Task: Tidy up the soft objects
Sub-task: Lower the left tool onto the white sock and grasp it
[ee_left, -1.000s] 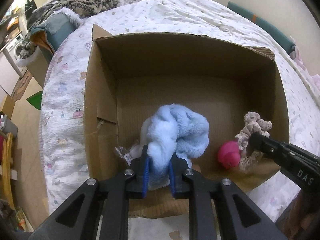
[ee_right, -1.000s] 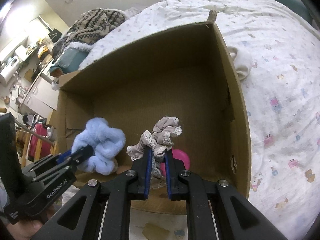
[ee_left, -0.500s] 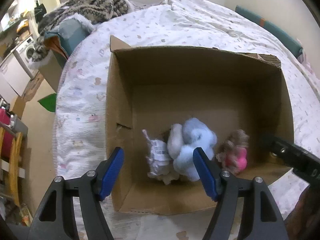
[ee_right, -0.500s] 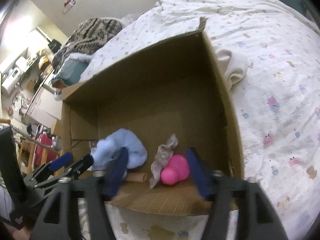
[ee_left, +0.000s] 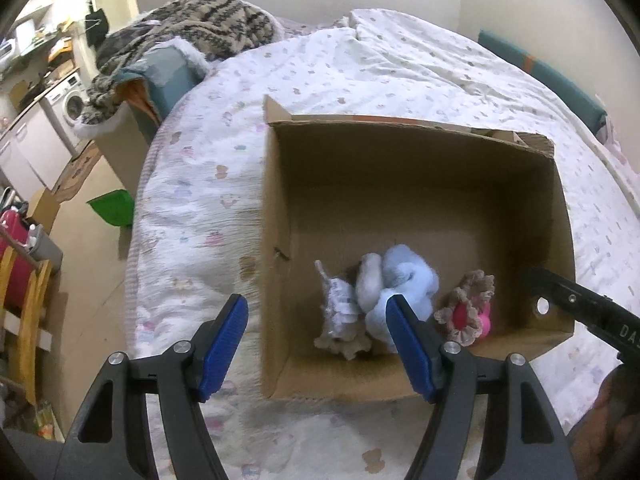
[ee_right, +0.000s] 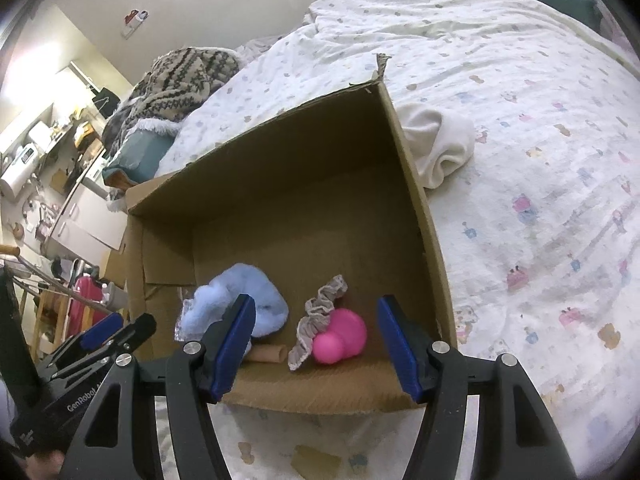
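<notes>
The cardboard box [ee_left: 416,184] sits open on the bed [ee_left: 200,208], its far half bare, rims standing clear all round. Along the near wall lie the blue fluffy cloth [ee_left: 404,280], the frilly scrunchie [ee_right: 320,312] draped on the pink toy [ee_right: 340,338]. A white cloth [ee_right: 436,144] lies just outside the right wall. Left gripper [ee_left: 316,344] spread wide, empty, above the near rim; right gripper [ee_right: 316,348] likewise wide, gripping nothing.

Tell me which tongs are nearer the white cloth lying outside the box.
Right. The right tongs hover open at the box's near edge, on the white cloth's side; the left tongs hover open toward the opposite side.
</notes>
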`<move>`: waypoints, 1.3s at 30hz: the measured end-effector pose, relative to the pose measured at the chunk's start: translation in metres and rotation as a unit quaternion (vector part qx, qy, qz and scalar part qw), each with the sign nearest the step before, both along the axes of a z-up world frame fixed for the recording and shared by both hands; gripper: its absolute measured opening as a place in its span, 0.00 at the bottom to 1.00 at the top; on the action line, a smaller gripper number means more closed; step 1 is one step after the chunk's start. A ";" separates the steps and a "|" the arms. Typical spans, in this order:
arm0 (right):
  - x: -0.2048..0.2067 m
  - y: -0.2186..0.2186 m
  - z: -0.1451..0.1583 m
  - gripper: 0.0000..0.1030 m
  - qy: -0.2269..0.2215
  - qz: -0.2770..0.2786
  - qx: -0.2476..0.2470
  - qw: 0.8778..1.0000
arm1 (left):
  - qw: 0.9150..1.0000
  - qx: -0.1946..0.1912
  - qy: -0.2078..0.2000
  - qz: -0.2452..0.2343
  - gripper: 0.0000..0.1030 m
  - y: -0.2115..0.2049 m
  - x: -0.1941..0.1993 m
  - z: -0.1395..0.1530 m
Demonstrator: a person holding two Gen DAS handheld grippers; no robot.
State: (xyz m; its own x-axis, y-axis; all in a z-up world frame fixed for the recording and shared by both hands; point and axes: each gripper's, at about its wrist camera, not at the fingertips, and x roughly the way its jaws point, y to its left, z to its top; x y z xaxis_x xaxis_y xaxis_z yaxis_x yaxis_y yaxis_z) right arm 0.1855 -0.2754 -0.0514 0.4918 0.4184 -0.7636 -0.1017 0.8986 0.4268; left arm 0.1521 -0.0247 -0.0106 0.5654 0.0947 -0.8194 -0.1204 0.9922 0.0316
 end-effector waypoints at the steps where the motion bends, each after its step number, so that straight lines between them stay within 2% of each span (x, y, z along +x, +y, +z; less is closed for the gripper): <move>1: -0.001 0.000 0.002 0.65 -0.001 0.000 -0.001 1.000 | 1.000 0.000 -0.002 0.005 0.67 0.003 -0.003 0.001; 12: -0.023 0.003 0.010 0.65 -0.004 0.012 -0.008 1.000 | 1.000 -0.018 -0.004 0.018 0.67 0.025 -0.038 0.009; 15: -0.031 0.004 0.008 0.65 0.001 0.015 -0.009 1.000 | 0.999 -0.038 0.008 0.023 0.67 0.033 -0.050 0.007; 23: -0.050 0.009 0.005 0.65 0.013 0.022 -0.014 1.000 | 0.998 -0.052 0.024 0.029 0.67 0.036 -0.078 0.000; 27: -0.059 0.014 0.001 0.65 0.027 0.034 -0.019 0.999 | 0.995 -0.088 0.044 0.035 0.67 0.041 -0.083 -0.006; 34: -0.076 0.018 -0.007 0.65 0.048 0.026 -0.018 0.998 | 0.992 -0.103 0.062 0.044 0.67 0.039 -0.097 -0.019; 39: -0.075 0.022 -0.019 0.65 0.063 0.022 -0.032 0.997 | 0.985 -0.133 0.101 0.047 0.67 0.034 -0.100 -0.041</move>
State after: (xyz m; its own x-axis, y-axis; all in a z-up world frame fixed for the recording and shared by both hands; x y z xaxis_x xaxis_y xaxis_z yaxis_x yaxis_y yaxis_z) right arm 0.1107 -0.2532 -0.0703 0.3731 0.3863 -0.8435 -0.0903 0.9200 0.3814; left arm 0.0517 0.0092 -0.0513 0.3874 -0.0946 -0.9170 -0.2297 0.9534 -0.1954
